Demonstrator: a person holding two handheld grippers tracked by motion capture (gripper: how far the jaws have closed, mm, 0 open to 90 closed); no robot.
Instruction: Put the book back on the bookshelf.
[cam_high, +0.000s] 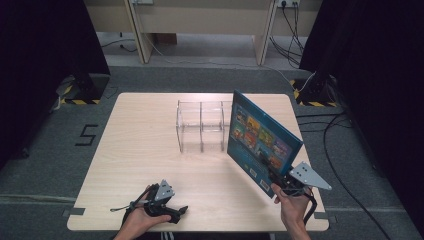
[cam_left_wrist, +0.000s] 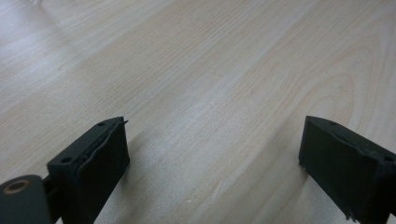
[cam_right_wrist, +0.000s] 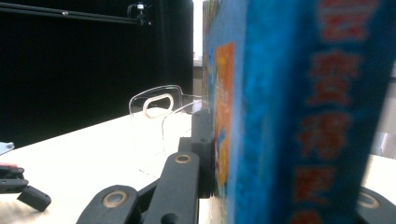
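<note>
Two hand-held grippers: your right hand-held gripper (cam_high: 272, 176) is clamped on the blue book (cam_high: 261, 139), tilted, seemingly touching the clear rack (cam_high: 202, 125); your left hand-held gripper (cam_high: 176, 214) rests on the desk (cam_high: 135, 150), jaws apart, holding nothing.

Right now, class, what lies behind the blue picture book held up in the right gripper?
Behind the blue picture book stands a clear plastic divided rack on the pale wooden table. The rack's left compartments look empty; the book covers its right end, so nothing there can be told.
</note>
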